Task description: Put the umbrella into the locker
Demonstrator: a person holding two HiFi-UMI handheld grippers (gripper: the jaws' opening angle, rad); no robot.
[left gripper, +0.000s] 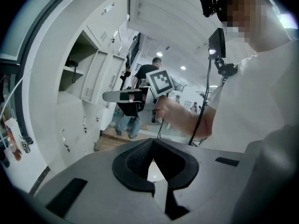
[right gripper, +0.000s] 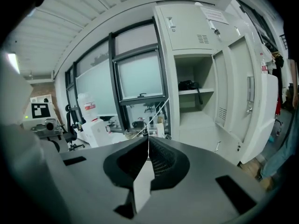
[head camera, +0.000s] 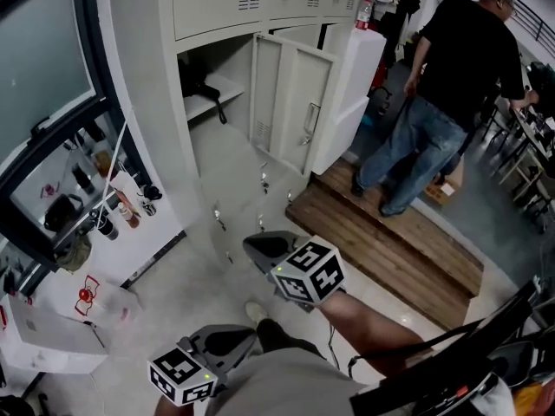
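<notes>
The dark folded umbrella (right gripper: 188, 85) lies on the shelf (right gripper: 198, 92) inside the open locker (head camera: 195, 146), a strap or handle dangling over the edge; the left gripper (left gripper: 152, 143) and the right gripper (right gripper: 147, 146) are both closed and empty, well apart from it; swinging the door (head camera: 290, 102) shut could snag that dangling part.

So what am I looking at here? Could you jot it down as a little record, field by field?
Place: room with a wall of pale lockers
Open locker: door swung out, one shelf inside
On the shelf: dark object, probably the umbrella
Left gripper: jaws together, nothing held
Right gripper: jaws together, nothing held, facing the open locker
Bystander: person in a black top, at the wooden platform
</notes>
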